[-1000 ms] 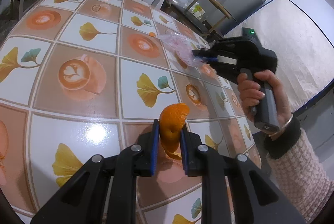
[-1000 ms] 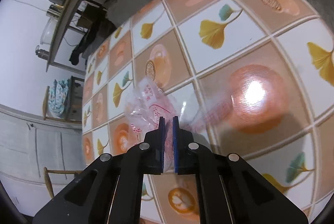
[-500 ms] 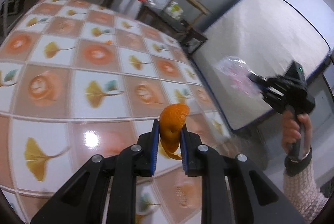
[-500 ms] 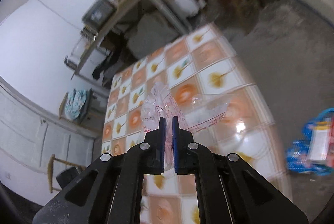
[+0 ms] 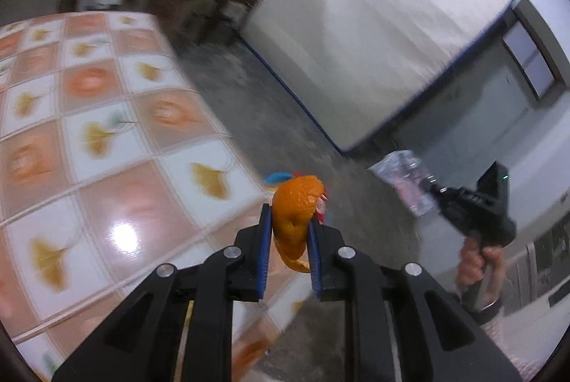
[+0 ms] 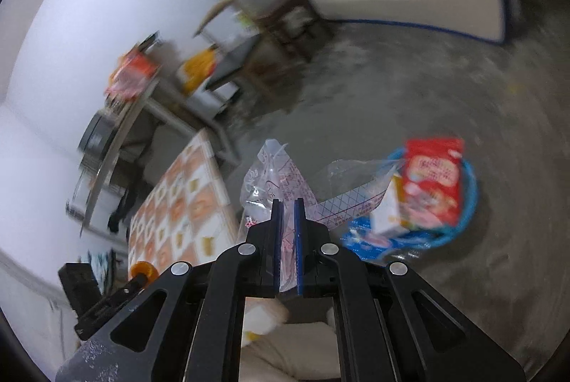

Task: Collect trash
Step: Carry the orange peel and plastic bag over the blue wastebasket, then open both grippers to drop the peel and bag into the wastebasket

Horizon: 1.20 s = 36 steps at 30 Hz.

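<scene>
My left gripper (image 5: 290,221) is shut on a curled orange peel (image 5: 295,207), held in the air over the table's edge. My right gripper (image 6: 288,204) is shut on a clear crumpled plastic wrapper (image 6: 274,175) with red print, held above the floor. In the left wrist view the right gripper (image 5: 433,191) shows at the right with the wrapper (image 5: 406,179). A blue trash basket (image 6: 459,221) with red and white packaging stands on the floor right of the right gripper. A bit of it shows behind the peel in the left wrist view (image 5: 281,176).
The table with the tile-pattern cloth (image 5: 107,150) lies left, its edge close to the left gripper. A white mattress (image 5: 374,26) leans on the wall. A chair and a side table with clutter (image 6: 228,61) stand behind on the concrete floor (image 6: 409,90).
Both grippers have swung away from the table toward the floor, each still holding its trash. The trash basket has come into the right wrist view.
</scene>
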Each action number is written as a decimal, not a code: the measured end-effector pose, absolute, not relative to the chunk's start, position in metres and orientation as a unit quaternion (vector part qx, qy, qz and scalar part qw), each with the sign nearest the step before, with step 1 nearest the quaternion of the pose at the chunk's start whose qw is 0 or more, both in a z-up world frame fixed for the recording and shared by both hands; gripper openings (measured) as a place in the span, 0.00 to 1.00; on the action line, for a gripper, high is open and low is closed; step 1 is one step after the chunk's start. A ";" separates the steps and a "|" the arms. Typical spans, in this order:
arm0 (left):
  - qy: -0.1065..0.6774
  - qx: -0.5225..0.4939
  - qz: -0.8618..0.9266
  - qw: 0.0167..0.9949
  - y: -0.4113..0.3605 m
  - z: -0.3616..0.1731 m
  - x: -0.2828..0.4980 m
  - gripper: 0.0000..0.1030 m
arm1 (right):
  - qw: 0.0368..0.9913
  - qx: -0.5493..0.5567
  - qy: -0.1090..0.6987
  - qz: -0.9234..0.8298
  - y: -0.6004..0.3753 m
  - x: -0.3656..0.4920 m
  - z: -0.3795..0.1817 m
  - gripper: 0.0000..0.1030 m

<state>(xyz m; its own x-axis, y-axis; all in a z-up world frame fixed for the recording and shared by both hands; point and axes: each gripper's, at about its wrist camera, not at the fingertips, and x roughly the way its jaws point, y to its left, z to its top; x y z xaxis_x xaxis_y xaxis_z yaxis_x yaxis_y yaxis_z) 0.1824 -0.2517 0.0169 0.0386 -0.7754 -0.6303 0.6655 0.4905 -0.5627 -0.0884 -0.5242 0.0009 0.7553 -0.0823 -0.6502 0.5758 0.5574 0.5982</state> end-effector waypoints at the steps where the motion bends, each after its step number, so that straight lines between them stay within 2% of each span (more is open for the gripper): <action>1: 0.486 -0.050 -0.509 0.709 -0.270 0.015 0.182 0.17 | 0.828 0.436 0.286 -0.205 -0.534 -0.098 -0.006 0.05; 8: 0.582 0.015 -0.524 0.622 -0.436 -0.037 0.174 0.17 | 0.775 0.495 0.275 -0.280 -0.584 -0.136 -0.095 0.05; 13: 0.641 0.076 -0.494 0.583 -0.547 -0.107 0.171 0.17 | 0.731 0.539 0.266 -0.322 -0.614 -0.139 -0.150 0.05; 21: 0.682 0.097 -0.461 0.560 -0.623 -0.189 0.177 0.19 | 0.705 0.559 0.253 -0.356 -0.643 -0.116 -0.195 0.08; 23: 0.689 0.101 -0.454 0.556 -0.632 -0.207 0.179 0.26 | 0.704 0.553 0.262 -0.360 -0.646 -0.108 -0.208 0.15; 24: 0.693 0.105 -0.448 0.555 -0.634 -0.214 0.181 0.34 | 0.700 0.553 0.273 -0.359 -0.647 -0.103 -0.220 0.19; 25: 0.703 0.112 -0.428 0.557 -0.635 -0.226 0.185 0.41 | 0.696 0.554 0.284 -0.356 -0.648 -0.099 -0.228 0.29; 26: 0.710 0.114 -0.413 0.559 -0.634 -0.231 0.187 0.43 | 0.686 0.557 0.305 -0.354 -0.648 -0.095 -0.241 0.35; 28: 0.726 0.104 -0.396 0.553 -0.629 -0.239 0.192 0.52 | 0.664 0.570 0.335 -0.350 -0.646 -0.094 -0.258 0.37; 30: 0.728 0.103 -0.399 0.548 -0.625 -0.237 0.193 0.57 | 0.661 0.578 0.333 -0.344 -0.642 -0.101 -0.260 0.47; 31: 0.723 0.110 -0.402 0.551 -0.626 -0.233 0.193 0.60 | 0.663 0.575 0.332 -0.346 -0.640 -0.104 -0.257 0.56; 36: 0.700 0.115 -0.419 0.567 -0.625 -0.203 0.194 0.66 | 0.673 0.553 0.336 -0.357 -0.634 -0.120 -0.242 0.64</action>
<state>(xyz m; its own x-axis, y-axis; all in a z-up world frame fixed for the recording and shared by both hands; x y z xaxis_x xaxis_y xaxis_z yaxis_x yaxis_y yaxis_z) 0.1941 -0.6249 -0.2033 -0.3308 -0.3153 -0.8895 0.6359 0.6220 -0.4570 -0.1201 -0.6336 -0.2424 0.5195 -0.1089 -0.8475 0.8526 0.1328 0.5055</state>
